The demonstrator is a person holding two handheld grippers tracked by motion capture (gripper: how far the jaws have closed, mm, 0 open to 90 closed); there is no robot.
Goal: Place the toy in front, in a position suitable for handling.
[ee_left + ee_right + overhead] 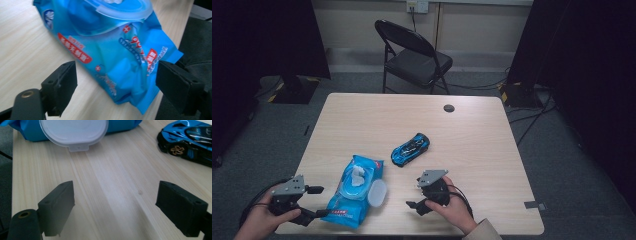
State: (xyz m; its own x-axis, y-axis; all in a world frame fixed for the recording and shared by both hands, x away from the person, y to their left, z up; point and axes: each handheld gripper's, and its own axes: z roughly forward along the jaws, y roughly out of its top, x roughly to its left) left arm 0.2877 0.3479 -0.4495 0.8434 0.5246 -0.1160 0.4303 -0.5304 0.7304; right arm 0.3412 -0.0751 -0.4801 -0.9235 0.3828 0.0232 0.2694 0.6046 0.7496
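A blue pack of wet wipes [353,189] lies at the table's near left, its white lid [377,193] flipped open and a wipe [357,175] sticking up. My left gripper [318,201] sits open just left of the pack's near end; in the left gripper view the pack [117,55] lies ahead of and between the wide jaws. A blue and black toy car [411,148] stands mid-table. My right gripper [416,195] is open over bare wood, right of the lid [74,131], with the car [190,140] ahead to its right.
The light wooden table [472,150] has a small dark round cap [449,108] near its far edge. A black folding chair [414,57] stands beyond the table. Dark panels and cables flank both sides on the grey floor.
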